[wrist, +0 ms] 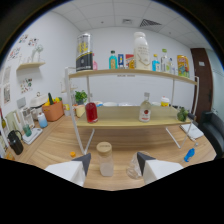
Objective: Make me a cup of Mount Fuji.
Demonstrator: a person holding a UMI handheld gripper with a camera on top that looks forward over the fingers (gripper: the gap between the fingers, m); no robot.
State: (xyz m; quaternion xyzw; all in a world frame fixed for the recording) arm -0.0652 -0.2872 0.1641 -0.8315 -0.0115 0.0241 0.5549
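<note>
My gripper (114,160) is open and low over a wooden table (60,145). A small clear jar with a cork lid (105,159) stands on the table between the fingertips (84,163), nearer the left one, with a gap on both sides. A clear crumpled or faceted glass piece (134,170) lies just inside the right finger. Beyond them, a two-level shelf (125,73) holds a red bottle (91,112) and a clear labelled bottle (145,110) on its lower board. On top stand a black-and-yellow can (84,51) and a big white bottle (141,50), among others.
An orange basket with fruit (52,110) and a small potted plant (80,96) sit left of the shelf. A black mug (15,142) stands at the table's left end. A blue object (189,154) and a white cloth (192,131) lie to the right. A small orange bit (73,154) is near the left finger.
</note>
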